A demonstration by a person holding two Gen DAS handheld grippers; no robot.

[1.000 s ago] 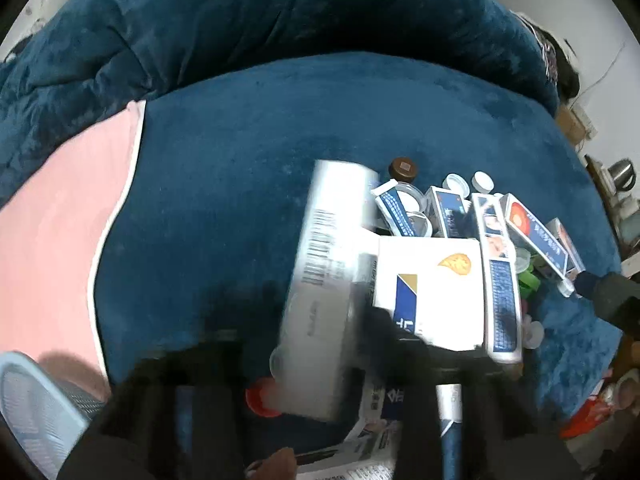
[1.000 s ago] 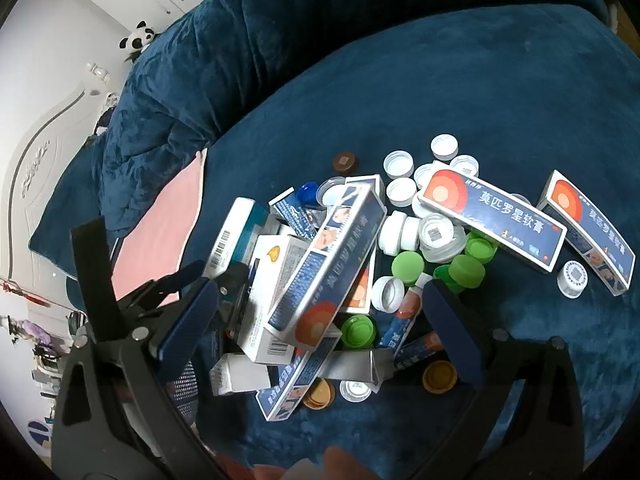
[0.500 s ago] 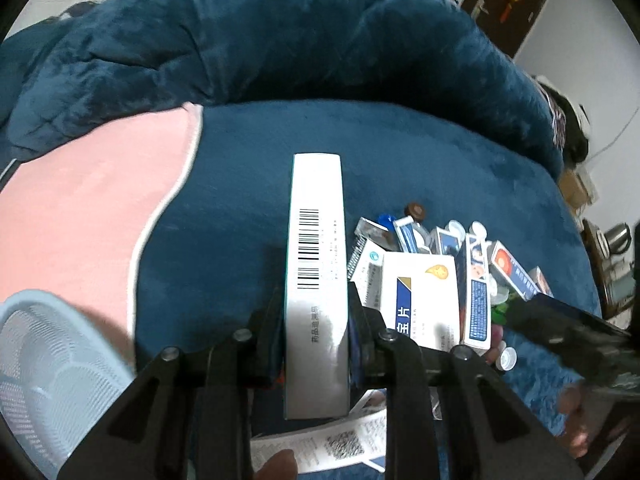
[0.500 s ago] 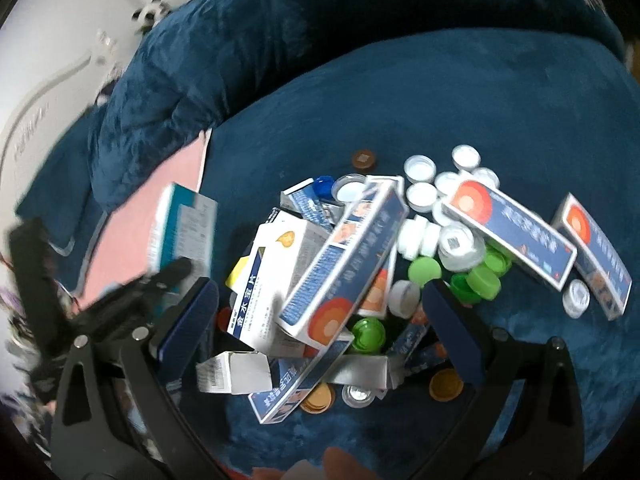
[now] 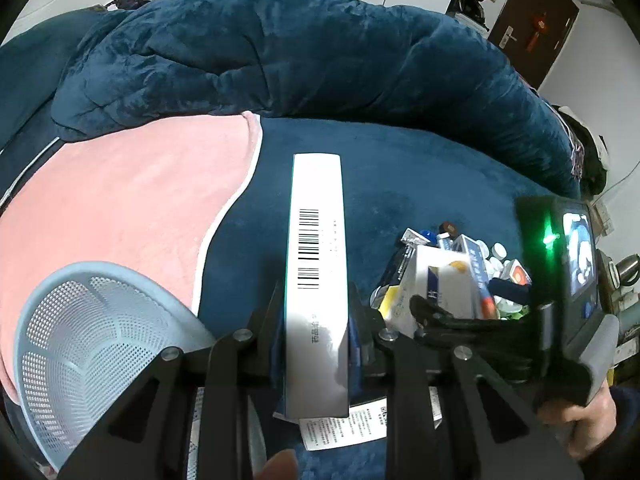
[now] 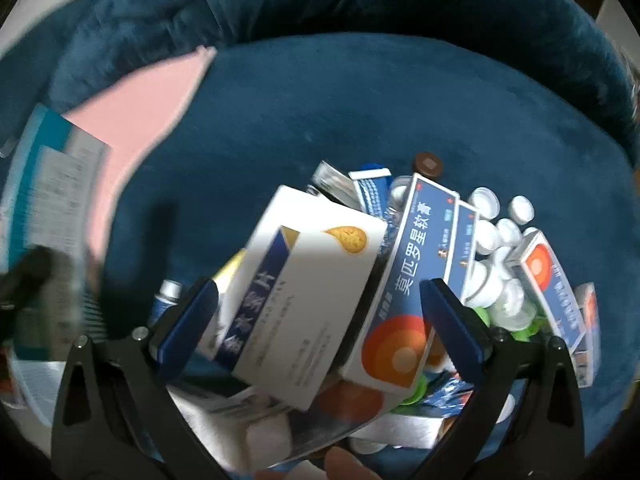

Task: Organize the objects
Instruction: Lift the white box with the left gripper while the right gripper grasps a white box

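A dark blue plush bed cover [image 5: 400,184] fills most of the room's middle, with a heap of the same blue quilt [image 5: 280,56] bunched behind it. One pink blanket [image 5: 120,200] lies across the left part, edged in white. One pale blue perforated basket [image 5: 80,344] sits at the near left, on the pink.

The left tongs [image 5: 316,344] are clamped on one long white box [image 5: 318,264], held edge-up with its barcode side facing the camera, lifted clear of the pile and above the blue cover just right of the basket. A printed paper leaflet [image 5: 344,428] lies below it.

The right tongs [image 6: 320,312] stand apart, their blue pads either side of the pile and touching nothing that I can make out. Between them is one white carton with a blue stripe and a gold emblem [image 6: 308,288], tilted on top of the heap. Leaning against its right side is a blue ointment box with an orange disc [image 6: 408,280]; I count at least two more of that kind further right, one [image 6: 548,280] clear, the rest blurred. One brown cap [image 6: 428,163] sits at the far edge of the pile. White caps [image 6: 500,224] cluster at the right, about six, and a few green caps [image 6: 520,334] peep out lower down, too hidden to count.
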